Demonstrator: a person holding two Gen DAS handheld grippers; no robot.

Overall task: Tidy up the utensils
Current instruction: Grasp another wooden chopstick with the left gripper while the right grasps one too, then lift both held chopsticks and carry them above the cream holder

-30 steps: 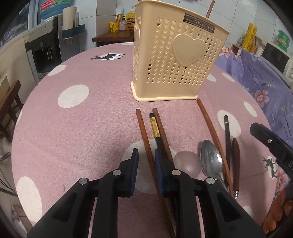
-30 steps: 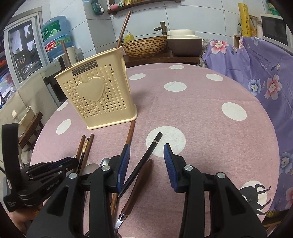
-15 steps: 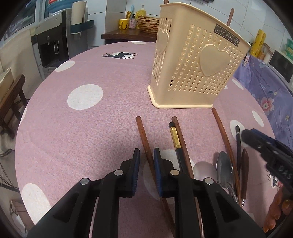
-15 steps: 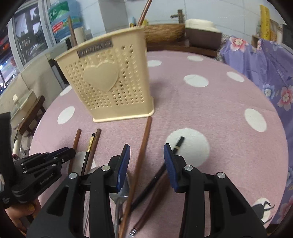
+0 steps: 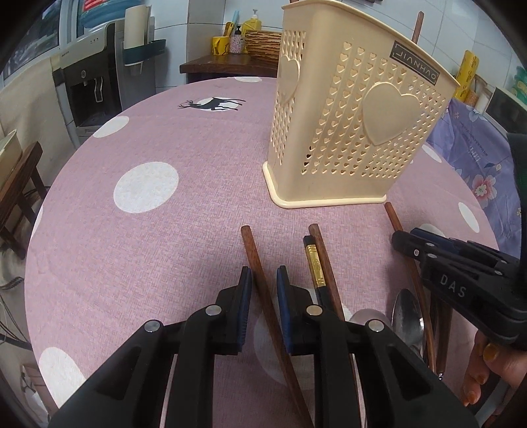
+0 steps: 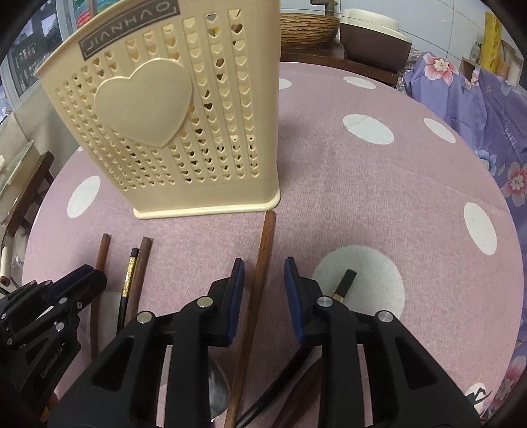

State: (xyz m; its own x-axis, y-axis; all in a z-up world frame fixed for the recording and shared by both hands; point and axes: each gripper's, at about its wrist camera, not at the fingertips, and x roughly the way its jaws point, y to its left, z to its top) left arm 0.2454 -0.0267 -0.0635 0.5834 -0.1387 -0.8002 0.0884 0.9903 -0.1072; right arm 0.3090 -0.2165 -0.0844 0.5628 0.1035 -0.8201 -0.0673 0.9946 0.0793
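Right claw [image 6: 263, 289], jaws just narrowing around the long brown wooden chopstick [image 6: 260, 263] (not yet pinched), should clamp squarely before lifting.

A round table under a pink cloth with white polka dots [image 5: 138, 210] fills the foreground. Behind it stand a grey water dispenser [image 5: 95, 82], a woven wicker basket [image 6: 308, 29], and purple floral fabric [image 6: 487, 108] draped at the right.

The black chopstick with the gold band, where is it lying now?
In the left wrist view the black chopstick with the gold band lies on the pink tablecloth, against a brown chopstick, before the cream utensil holder.
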